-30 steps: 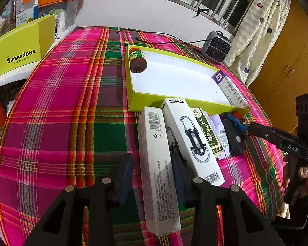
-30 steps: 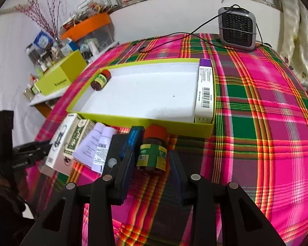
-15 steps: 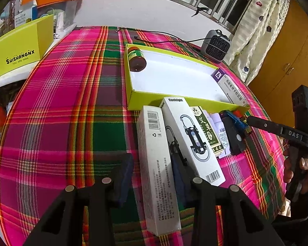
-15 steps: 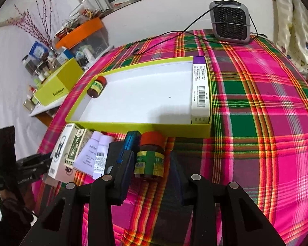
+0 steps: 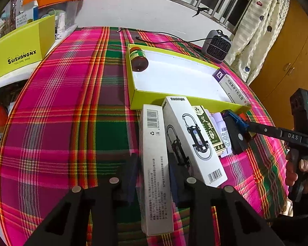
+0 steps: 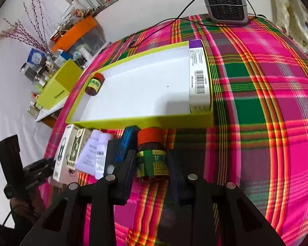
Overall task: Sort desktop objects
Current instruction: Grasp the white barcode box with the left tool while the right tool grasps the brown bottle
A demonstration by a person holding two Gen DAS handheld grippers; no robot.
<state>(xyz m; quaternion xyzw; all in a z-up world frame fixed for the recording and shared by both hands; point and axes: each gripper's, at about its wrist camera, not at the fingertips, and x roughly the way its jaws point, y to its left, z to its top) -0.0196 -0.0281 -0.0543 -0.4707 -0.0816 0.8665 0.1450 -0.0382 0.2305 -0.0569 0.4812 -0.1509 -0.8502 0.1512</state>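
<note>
1. both grippers' jaws, wide a second ago, are closing: left gripper [image 5: 153, 176] onto the long white box [image 5: 155, 168], right gripper [image 6: 152, 168] around the orange-capped bottle [image 6: 152, 155] on the plaid cloth [image 6: 267, 123].
2. only the right view shows the bottle, just outside the yellow tray [image 6: 133, 121].

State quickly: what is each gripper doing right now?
Left gripper: closing on the long white box.
Right gripper: closing on the red-capped bottle.

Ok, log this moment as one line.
left gripper: closing around white box | right gripper: closing around brown bottle | tray: one bottle, one carton
</note>
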